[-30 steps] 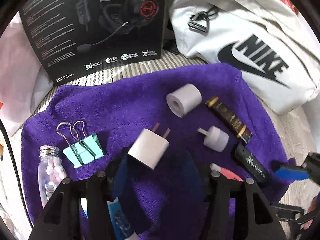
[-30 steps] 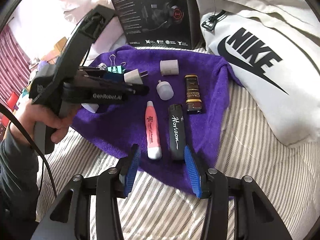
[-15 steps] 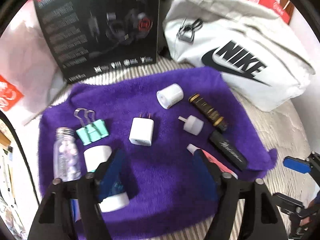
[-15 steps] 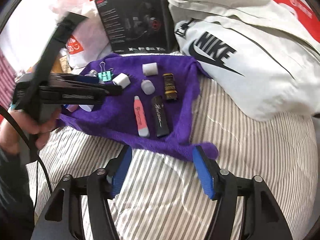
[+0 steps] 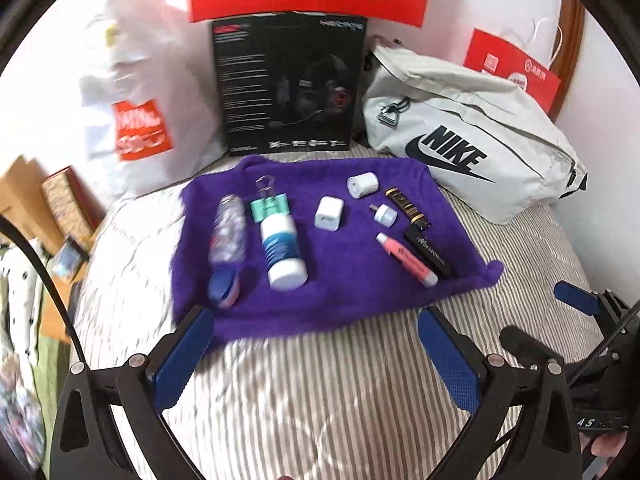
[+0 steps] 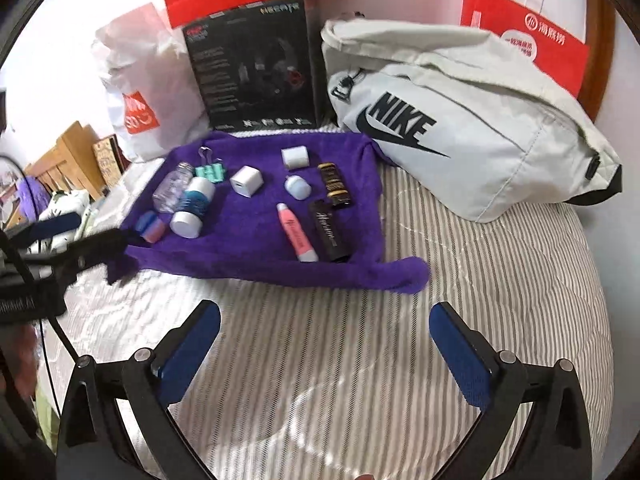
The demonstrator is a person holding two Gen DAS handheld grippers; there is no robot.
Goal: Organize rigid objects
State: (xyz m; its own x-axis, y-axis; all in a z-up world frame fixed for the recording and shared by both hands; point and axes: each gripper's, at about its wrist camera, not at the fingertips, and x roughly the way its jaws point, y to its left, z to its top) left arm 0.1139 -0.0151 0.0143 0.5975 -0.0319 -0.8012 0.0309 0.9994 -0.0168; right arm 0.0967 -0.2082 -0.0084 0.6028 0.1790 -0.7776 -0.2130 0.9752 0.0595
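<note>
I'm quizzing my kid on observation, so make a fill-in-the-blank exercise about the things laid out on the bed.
1. The small items lie on a ____ towel.
2. The grey bag beside the towel reads ____.
3. Both the left gripper and the right gripper have their jaws ____.
4. The binder clip is coloured ____.

Missing words: purple; NIKE; open; teal

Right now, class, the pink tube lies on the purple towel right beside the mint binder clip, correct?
No. In the left wrist view, the pink tube on the purple towel lies beside the black lighter; the mint binder clip is far across the towel.
</note>
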